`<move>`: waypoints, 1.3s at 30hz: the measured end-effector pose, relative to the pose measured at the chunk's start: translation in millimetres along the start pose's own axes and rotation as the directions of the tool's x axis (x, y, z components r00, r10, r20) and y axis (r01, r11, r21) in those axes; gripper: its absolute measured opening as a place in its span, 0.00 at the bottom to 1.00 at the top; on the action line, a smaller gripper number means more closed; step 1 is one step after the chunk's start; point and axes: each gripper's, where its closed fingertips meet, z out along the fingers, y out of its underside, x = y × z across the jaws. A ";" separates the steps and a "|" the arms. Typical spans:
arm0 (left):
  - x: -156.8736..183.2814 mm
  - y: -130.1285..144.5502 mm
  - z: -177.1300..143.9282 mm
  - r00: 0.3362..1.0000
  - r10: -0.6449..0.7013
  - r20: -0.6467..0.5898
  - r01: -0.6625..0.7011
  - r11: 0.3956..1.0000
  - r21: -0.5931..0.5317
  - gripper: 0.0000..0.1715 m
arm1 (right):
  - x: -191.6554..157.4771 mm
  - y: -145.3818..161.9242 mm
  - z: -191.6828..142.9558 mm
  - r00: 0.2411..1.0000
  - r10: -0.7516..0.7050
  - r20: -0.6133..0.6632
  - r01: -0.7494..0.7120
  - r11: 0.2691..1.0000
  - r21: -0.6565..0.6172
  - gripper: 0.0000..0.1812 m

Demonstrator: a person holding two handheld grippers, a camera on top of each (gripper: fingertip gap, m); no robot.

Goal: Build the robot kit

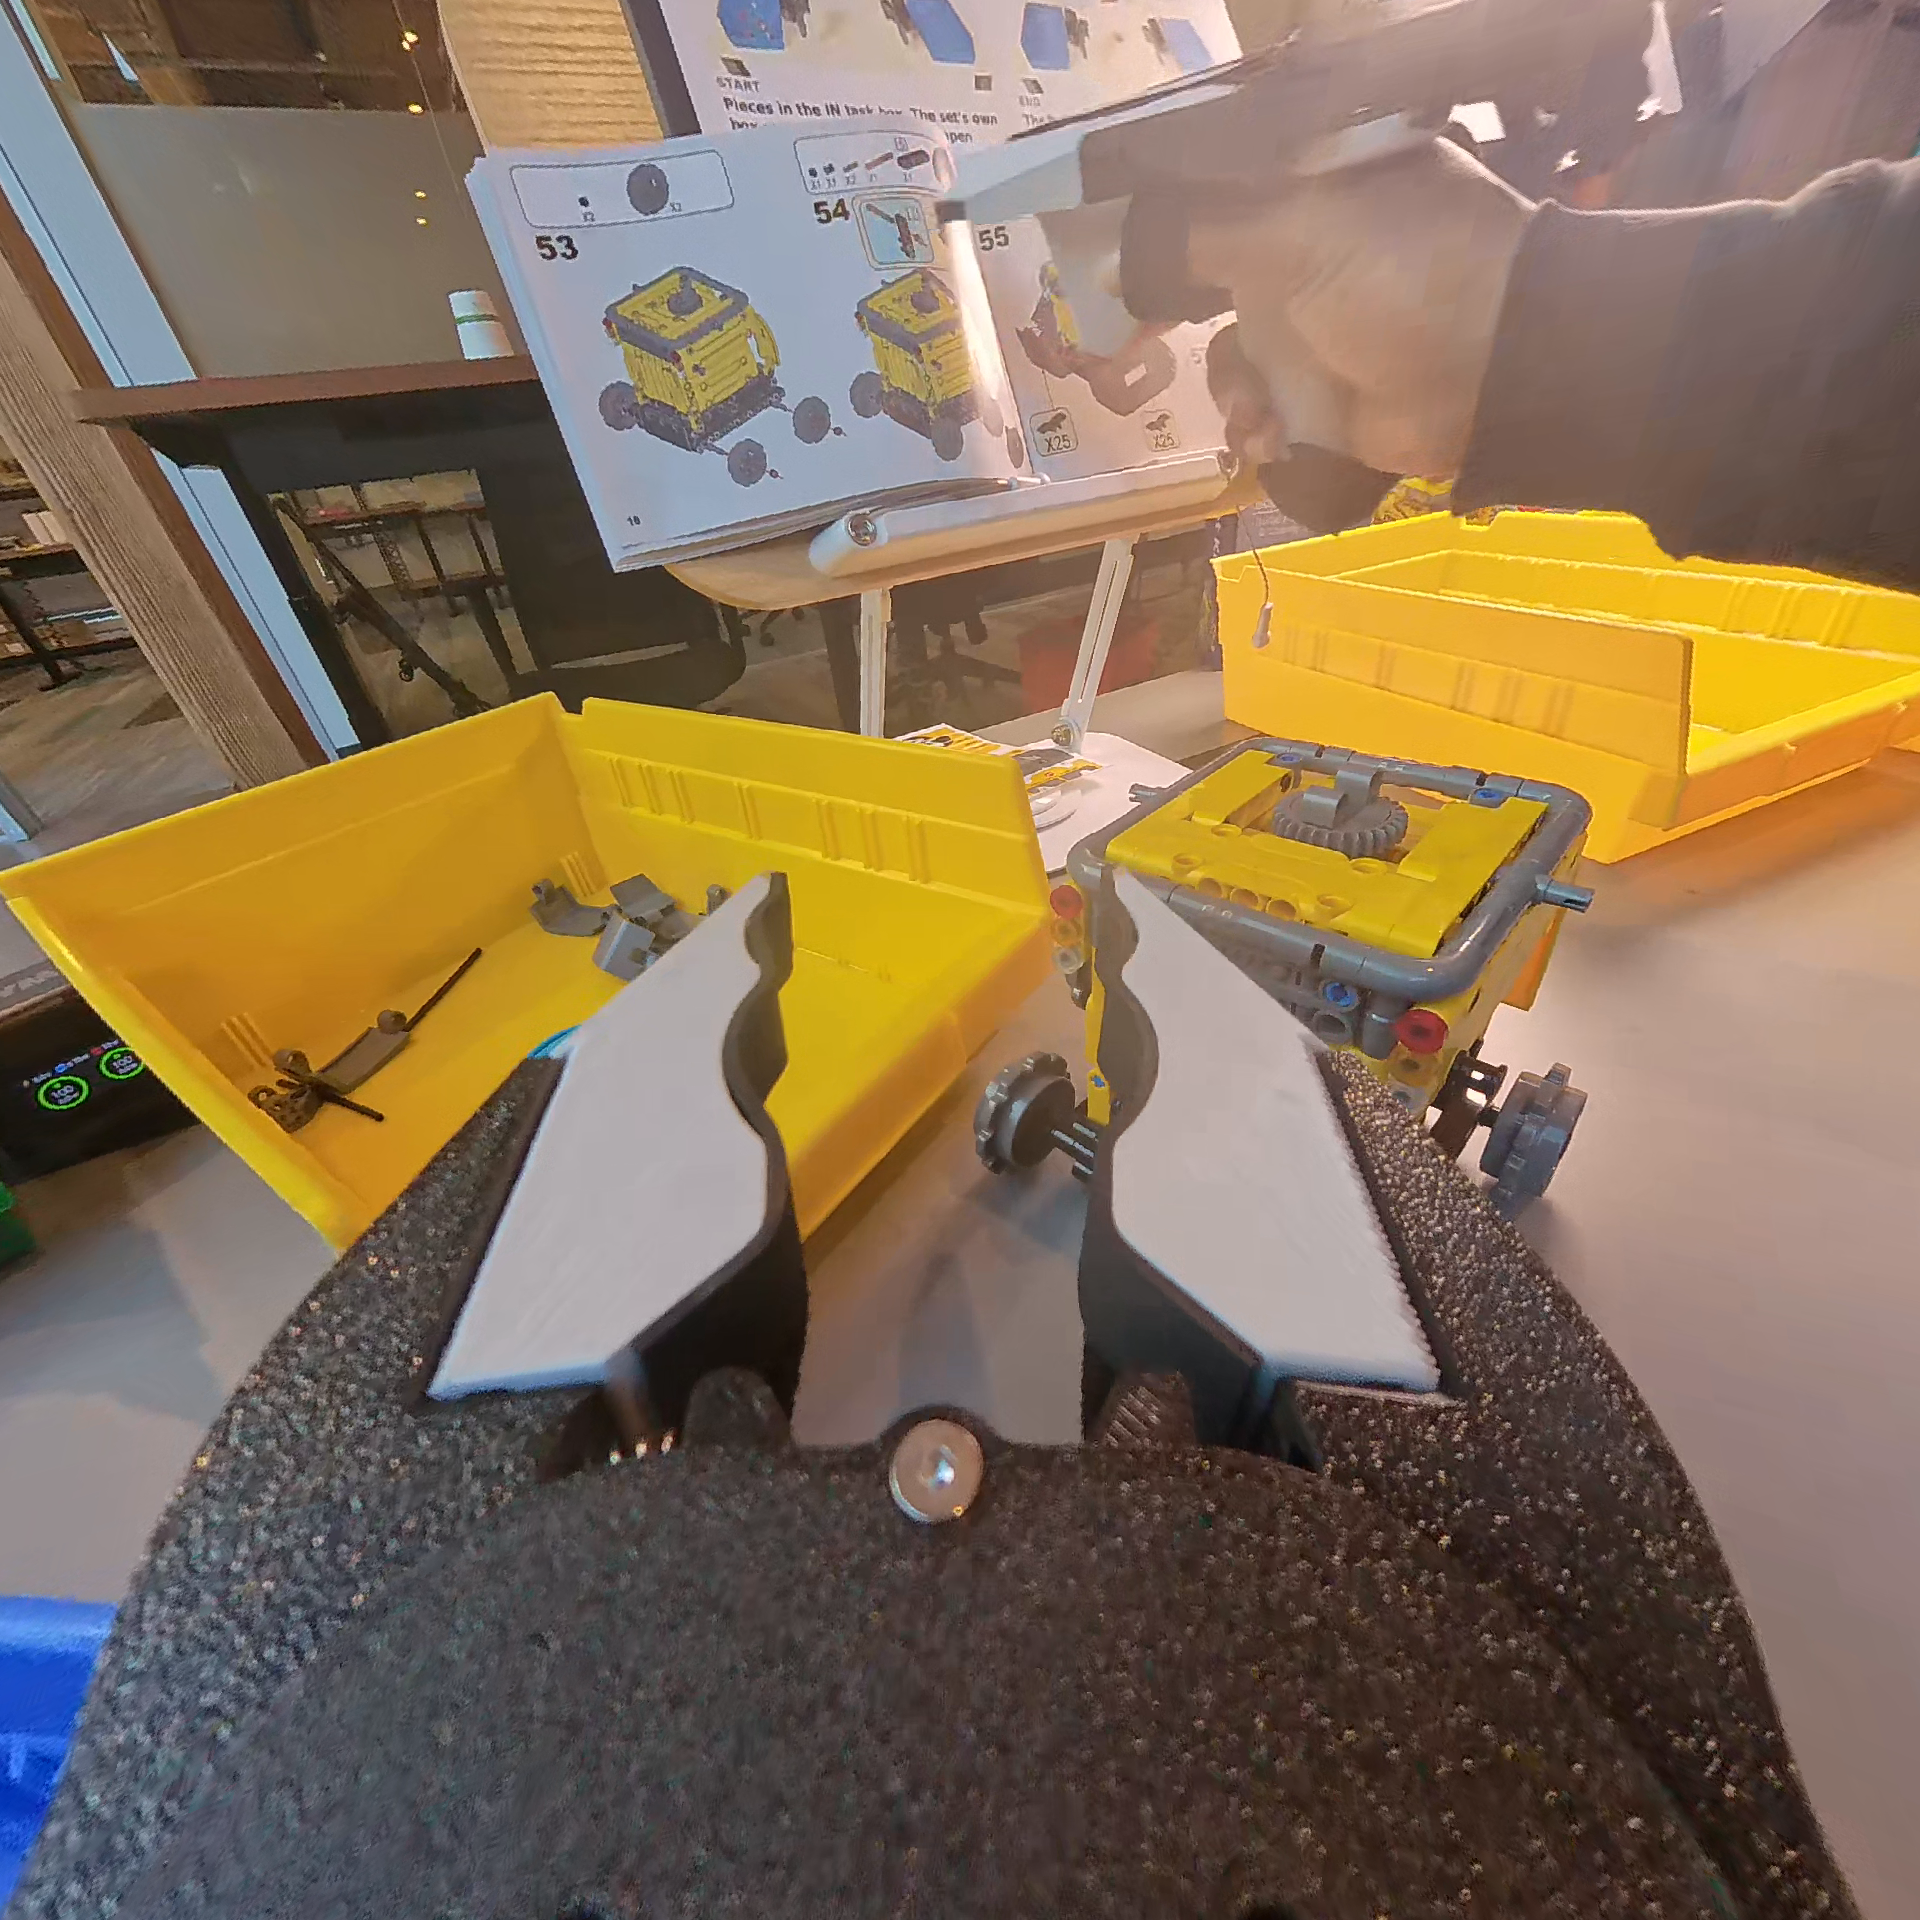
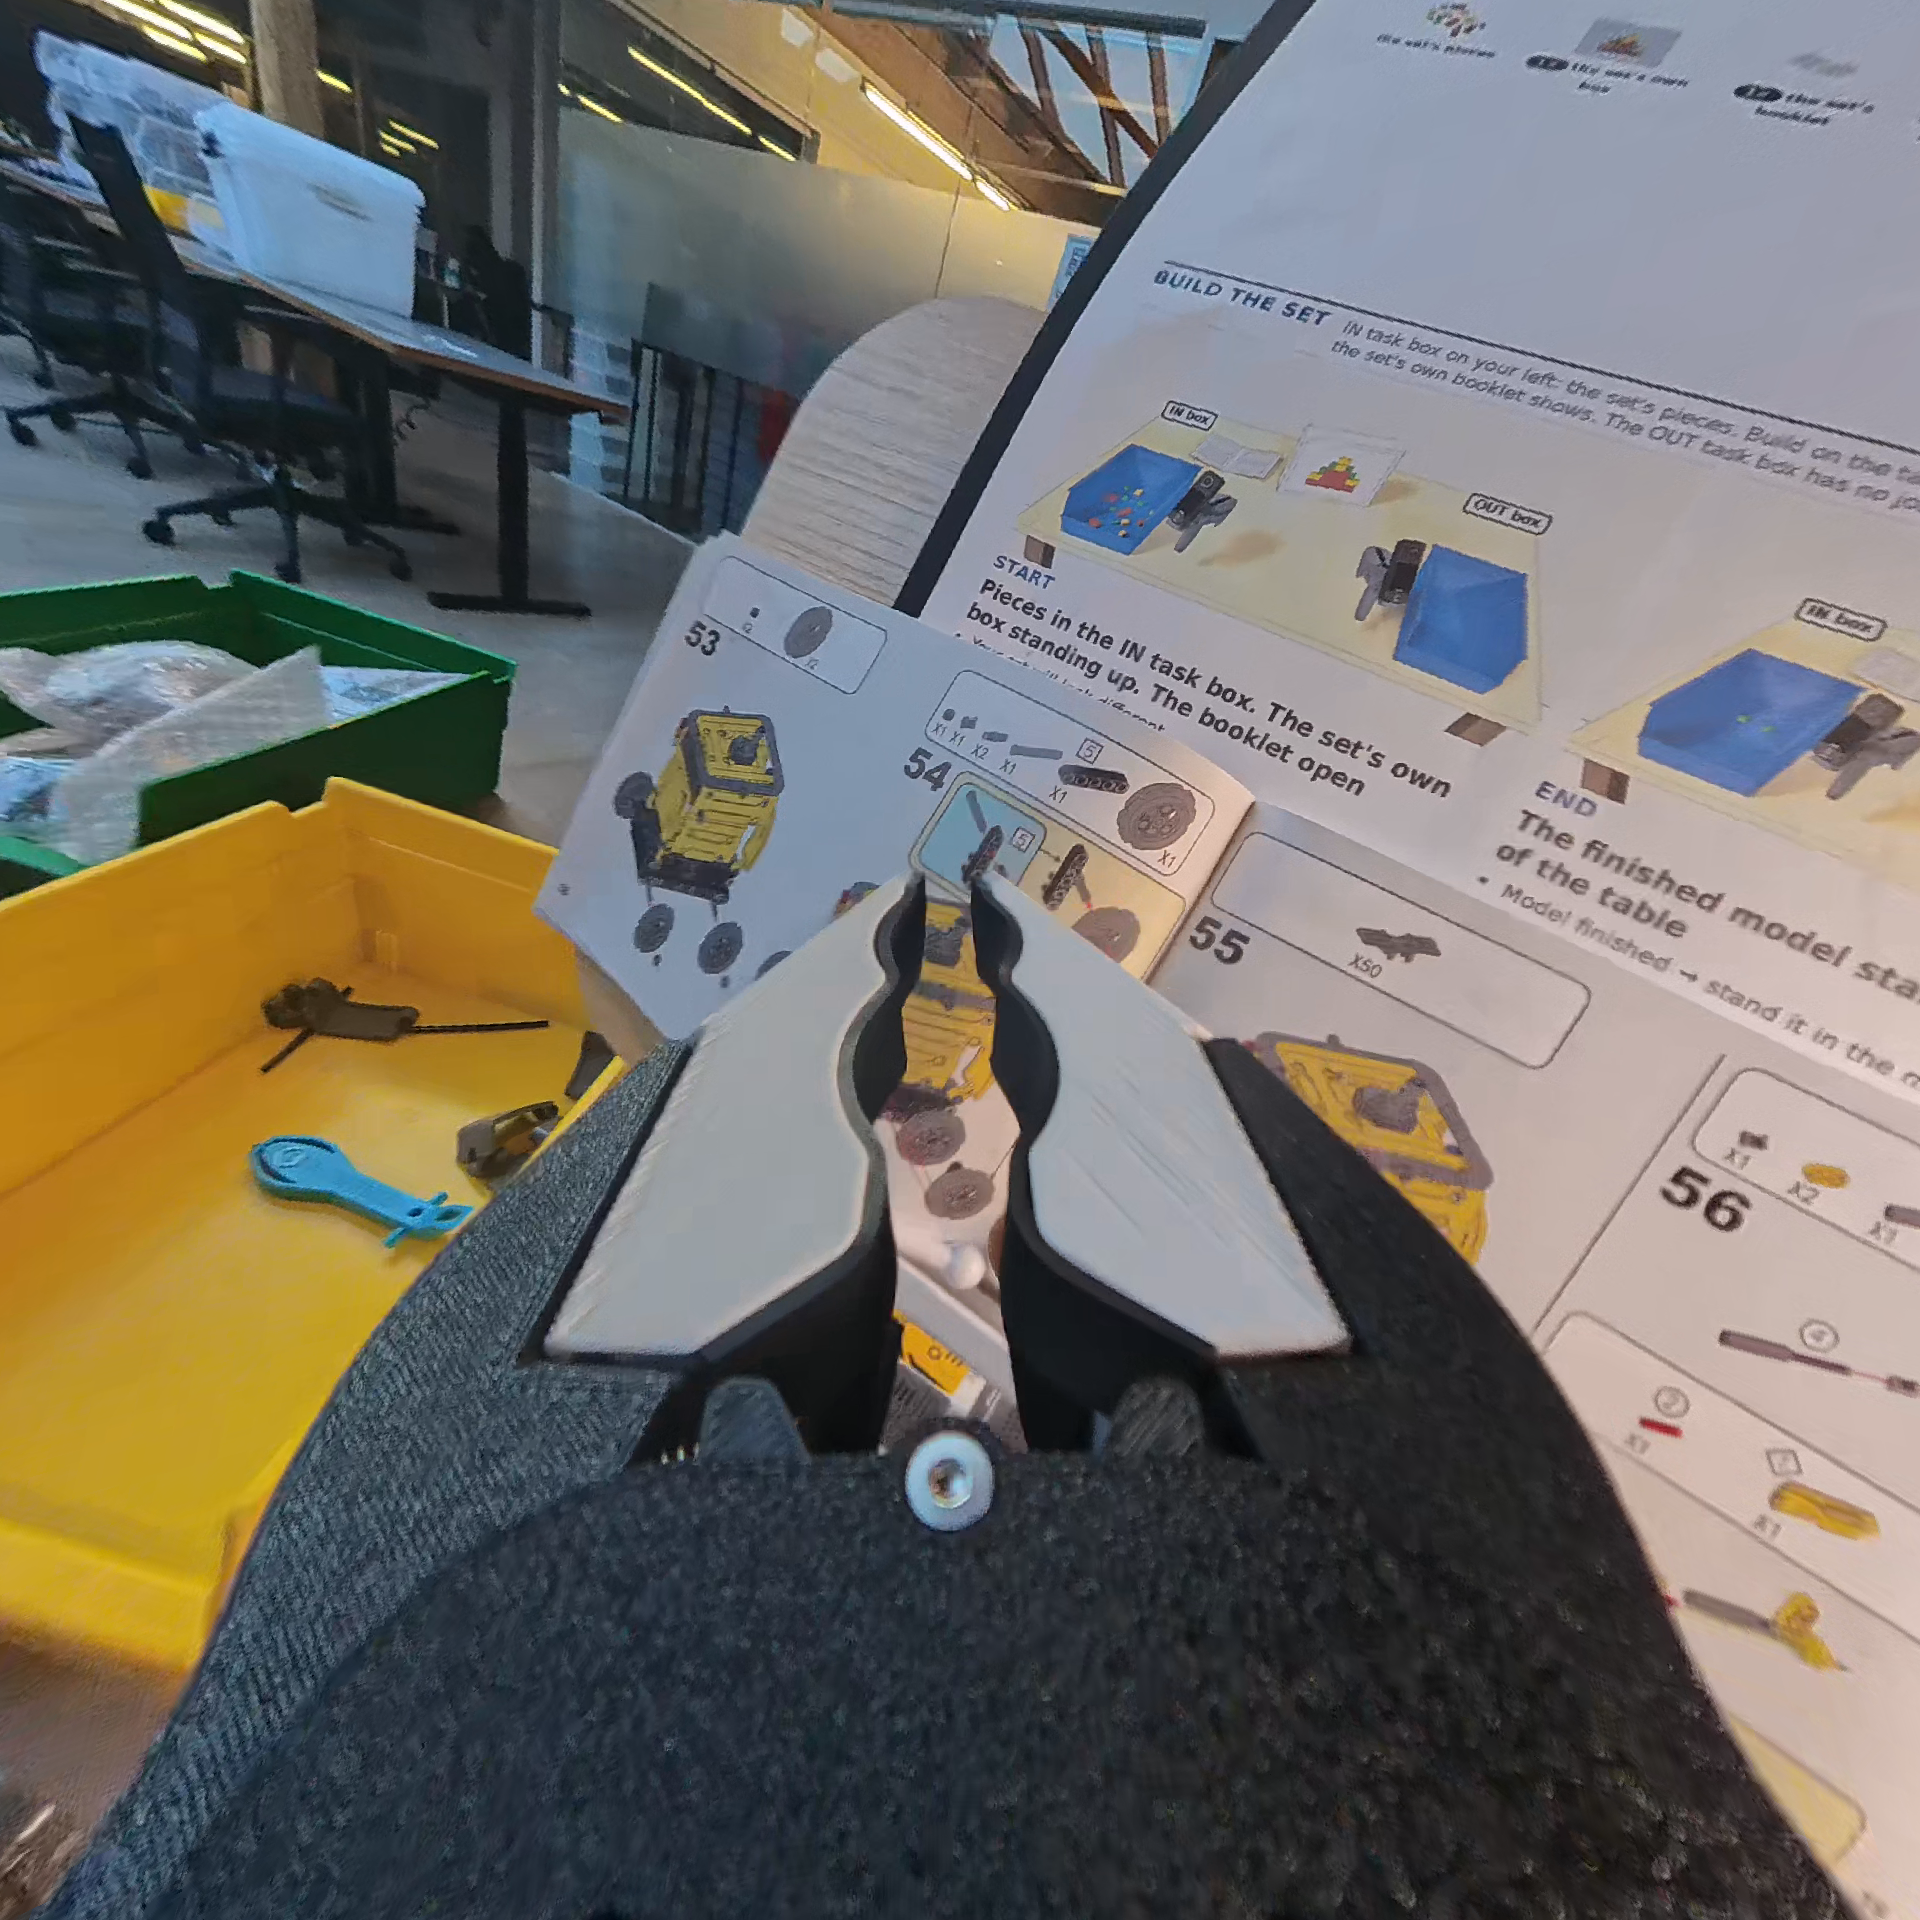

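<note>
Grey worktop (image 1: 1714, 1195): left claw (image 1: 940, 914), parted and empty, sits just beside the yellow model (image 1: 1340, 883), rigid but breakable; best gripped by its grey frame. Right claw (image 2: 948, 883), nearly together, pinches the booklet (image 2: 831, 790) page.

Office desks (image 2: 416, 343), wheeled chairs (image 2: 239, 416), glass partitions, ceiling striplights (image 2: 914, 130)
</note>
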 end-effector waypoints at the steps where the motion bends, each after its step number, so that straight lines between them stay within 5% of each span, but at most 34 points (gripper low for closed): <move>1: 0.0 -0.1 0.1 1.000 0.000 0.000 0.000 1.000 0.001 0.33 | -5.0 -1.3 -9.5 1.000 0.020 0.016 -0.020 1.000 0.013 0.05; 7: 1.1 3.4 1.1 1.000 -0.001 -0.006 0.001 1.000 -0.013 0.32 | -64.8 -9.0 -107.8 0.964 0.160 0.213 -0.185 0.977 0.102 0.11; 14: 13.0 -5.0 -0.7 0.999 0.008 -0.049 -0.008 1.000 0.009 0.31 | -137.3 52.9 -231.8 0.915 0.136 0.379 -0.153 0.988 0.017 0.17; 18: 13.6 -19.2 -7.9 0.999 0.004 -0.052 -0.001 0.999 0.049 0.32 | -130.8 93.0 -271.5 0.935 0.141 0.326 -0.139 0.990 -0.032 0.22; 22: -26.1 -55.3 -41.0 1.000 0.008 0.021 -0.008 0.999 0.035 0.34 | -113.3 116.0 -296.4 0.941 0.166 0.294 -0.150 0.986 -0.078 0.27; 25: -81.8 -61.9 -73.3 0.991 0.124 0.055 -0.110 0.972 -0.205 0.29 | -102.2 122.8 -310.0 0.945 0.119 0.304 -0.099 0.992 -0.082 0.26; 28: -129.5 -17.4 -101.1 0.992 0.108 -0.064 -0.125 0.811 -0.571 0.30 | -97.4 123.3 -314.5 0.942 0.098 0.320 -0.088 0.995 -0.047 0.24; 33: -169.5 97.4 -159.6 0.979 -0.070 -0.190 -0.153 0.365 -0.918 0.25 | -113.7 125.5 -315.9 0.919 0.119 0.377 -0.107 0.993 -0.051 0.25; 35: -171.4 121.3 -169.5 0.972 -0.102 -0.212 -0.176 0.283 -0.943 0.23 | -114.6 126.9 -319.5 0.930 0.047 0.365 -0.035 0.999 -0.038 0.25; 39: -177.1 142.5 -171.4 0.968 -0.103 -0.230 -0.204 0.216 -0.955 0.19 | -109.8 126.2 -325.6 0.943 -0.006 0.334 0.019 0.999 -0.036 0.24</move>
